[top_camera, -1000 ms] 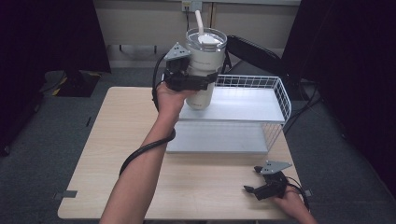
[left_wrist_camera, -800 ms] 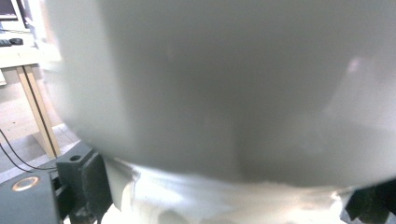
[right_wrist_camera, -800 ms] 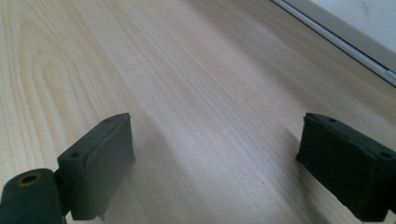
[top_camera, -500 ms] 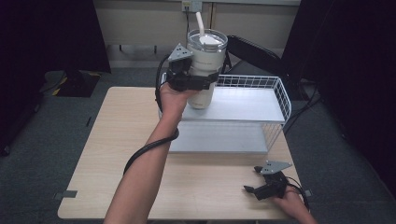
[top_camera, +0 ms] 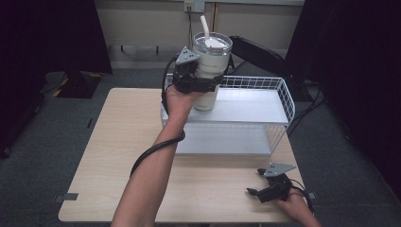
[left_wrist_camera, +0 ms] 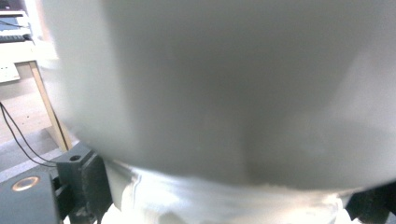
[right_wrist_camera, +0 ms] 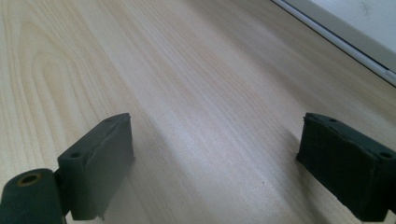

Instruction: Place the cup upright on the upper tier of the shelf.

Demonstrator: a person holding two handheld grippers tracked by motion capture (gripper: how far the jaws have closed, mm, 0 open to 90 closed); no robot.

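A white tumbler [top_camera: 211, 56] with a clear lid and a white straw [top_camera: 204, 26] is upright over the left end of the rack's top shelf [top_camera: 255, 106]. My left gripper [top_camera: 208, 85] is shut on the tumbler's body around its middle. I cannot tell whether its base touches the shelf. Up close, the tumbler's pale wall [left_wrist_camera: 224, 93] sits between the jaws of the left gripper [left_wrist_camera: 229, 205]. My right gripper [top_camera: 255, 193] rests low near the table's front right, open, with bare wood between the jaws of that gripper [right_wrist_camera: 215, 163].
The white wire rack [top_camera: 285, 97] stands at the back of the wooden table [top_camera: 118, 142] and has a lower shelf [top_camera: 227, 139]. Its base edge [right_wrist_camera: 345, 44] lies ahead of the right gripper. Dark curtains and a cable lie beyond the table.
The left gripper has drifted slightly to the right with the tumbler held in it. The right gripper has stayed still and open.
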